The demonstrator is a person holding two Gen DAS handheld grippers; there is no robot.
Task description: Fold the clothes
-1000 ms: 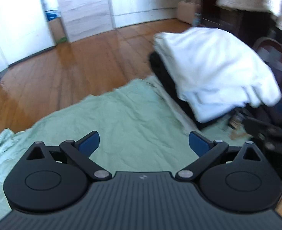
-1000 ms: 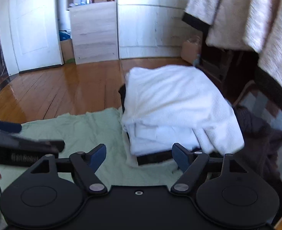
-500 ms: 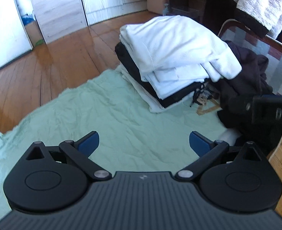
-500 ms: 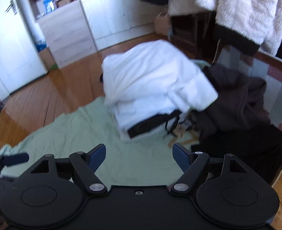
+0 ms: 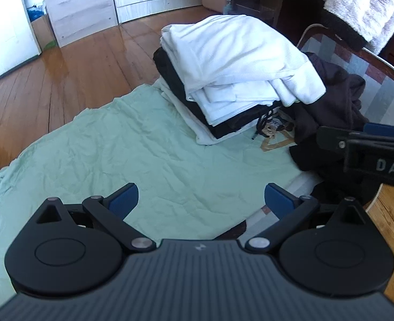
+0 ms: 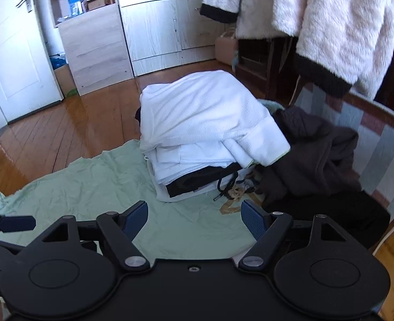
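Dark garment [image 6: 312,157], unfolded, lying in a crumpled heap on the right part of the pale green sheet [image 5: 148,155] and partly over the striped mat [image 6: 379,144]; judged the next item to be folded. It has no clear long axis in its present heap, being bunched roughly as wide as it is deep. It touches, on its left, the stack of folded clothes [image 5: 234,61], white pieces on top with a black layer between. The garment lies ahead and to the right of the right gripper [image 6: 194,218], whose jaws stand wide apart and empty; this hand is the nearer, judged best placed to reach it. The left gripper [image 5: 201,199], jaws likewise spread wide with nothing between them, hovers over bare sheet, the heap well off to its right beyond the right gripper's finger. Wooden floor [image 5: 63,80] surrounds the sheet; a fluffy white jacket [image 6: 338,21] hangs behind. Against a second ago: both views have swung rightward, so that the dark heap, then mostly out of view, now shows plainly; jaw width unchanged.
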